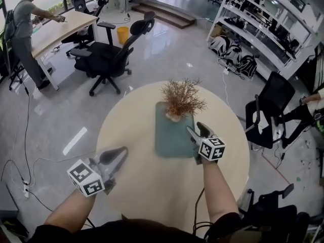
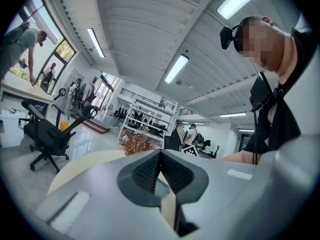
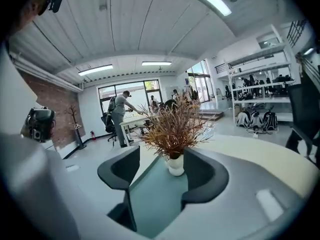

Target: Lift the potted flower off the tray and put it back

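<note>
Currently the potted flower (image 1: 181, 101), a small white rounded pot carrying a spray of dry rust-brown twigs, is standing upright at the far end of the flat, pale teal rectangular tray (image 1: 169, 138). The tray is lying near the middle of the round cream-coloured table (image 1: 126, 130). Nothing is touching the pot.

The right gripper (image 1: 197, 130) is hovering over the tray's near right edge, pointing toward the pot and slightly downward. Its jaws are standing partly apart with nothing between the pads. In the right gripper view the pot (image 3: 176, 165) is showing beyond the gap, not inside it.

The left gripper (image 1: 119, 155) is hanging over bare table, well apart from the tray. Its jaws are pressed together on nothing.

Judgement: the lift is not yet begun, and this is looking like the approach.

Risks from here:
- The gap is appearing only a little wider than the pot, so an off-centre entry could have one pad nudging the pot, tipping it or sliding it toward the tray's far edge.
- The twigs are overhanging the pot, so a high approach would likely be snagging and snapping brittle branches.
- The pot is looking smooth and rounded, so a light or high grip could be letting it slip during the lift.
</note>
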### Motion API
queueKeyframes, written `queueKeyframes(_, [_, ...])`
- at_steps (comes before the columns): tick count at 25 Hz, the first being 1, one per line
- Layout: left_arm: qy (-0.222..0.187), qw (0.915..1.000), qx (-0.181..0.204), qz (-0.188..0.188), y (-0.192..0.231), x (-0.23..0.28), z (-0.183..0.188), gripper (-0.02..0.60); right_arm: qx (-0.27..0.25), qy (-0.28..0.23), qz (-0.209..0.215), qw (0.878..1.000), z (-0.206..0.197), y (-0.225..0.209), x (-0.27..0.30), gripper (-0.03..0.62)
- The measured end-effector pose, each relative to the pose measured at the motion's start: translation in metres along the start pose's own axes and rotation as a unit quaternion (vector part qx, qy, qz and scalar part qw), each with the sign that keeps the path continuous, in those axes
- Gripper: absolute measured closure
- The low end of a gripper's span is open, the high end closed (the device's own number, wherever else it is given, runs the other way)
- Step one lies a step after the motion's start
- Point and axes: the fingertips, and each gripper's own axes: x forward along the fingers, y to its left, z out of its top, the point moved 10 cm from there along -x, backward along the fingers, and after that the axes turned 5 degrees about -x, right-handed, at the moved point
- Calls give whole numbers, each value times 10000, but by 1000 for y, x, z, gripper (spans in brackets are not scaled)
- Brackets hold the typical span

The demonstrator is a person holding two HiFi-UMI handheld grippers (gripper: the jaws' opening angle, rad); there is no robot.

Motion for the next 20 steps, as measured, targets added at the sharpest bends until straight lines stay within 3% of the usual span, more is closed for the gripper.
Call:
queueKeyframes(8, [-197, 9997, 135, -86, -23, -56, 37, 586, -166, -358, -373, 9985, 44, 45, -67, 424])
queueKeyframes(11, [-295, 9994, 150, -113, -33, -81, 48, 586, -233, -457, -517, 9973, 58, 67, -97, 498])
queueKeyframes(13, [-332, 9992, 186, -110, -39, -99, 54, 586, -272, -426, -658, 9965, 67, 83, -116, 580])
queueKeyframes(20, [-477, 9984, 245, -154, -58, -160, 74, 586, -358, -467, -621, 9963, 89, 148, -185, 582])
